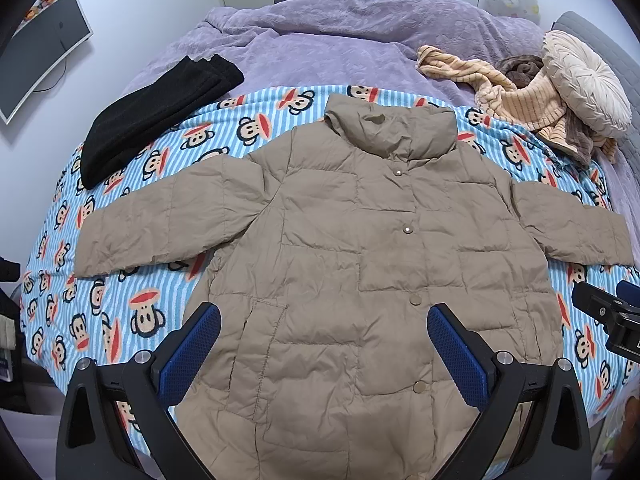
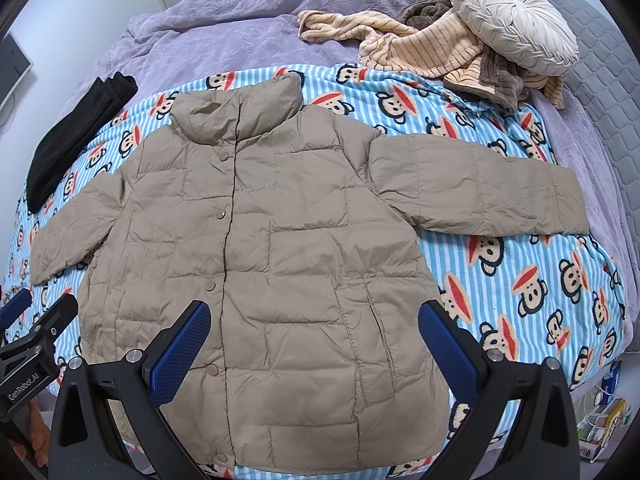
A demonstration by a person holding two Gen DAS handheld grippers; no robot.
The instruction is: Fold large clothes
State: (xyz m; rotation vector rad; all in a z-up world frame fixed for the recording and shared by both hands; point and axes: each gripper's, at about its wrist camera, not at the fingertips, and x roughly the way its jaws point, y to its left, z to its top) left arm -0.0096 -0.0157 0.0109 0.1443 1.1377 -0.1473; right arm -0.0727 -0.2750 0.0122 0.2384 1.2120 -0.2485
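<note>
My left claw stands wide, its blue pads apart and empty above the lower front of the tan puffer jacket. My right claw is just as wide and grips nothing, poised over the same hem area a little farther to the right. Each camera catches the other tool at its edge: the left view shows part of the right one low at the right border, the right view shows the left one low at the left border, with fingers of a hand beneath it.

The jacket lies flat and face up on the monkey-print blanket, snapped shut, collar away from me, both sleeves spread outward. Only the right view shows the right sleeve whole to its cuff; the left view shows the left sleeve in full.

Beyond the left sleeve lies a folded black garment, seen complete only from the left. Past the collar is the purple bedcover. At the far right lie heaped striped beige clothes under a round cream cushion. The left view alone shows a monitor on the wall; the right alone shows boxes beside the bed.
</note>
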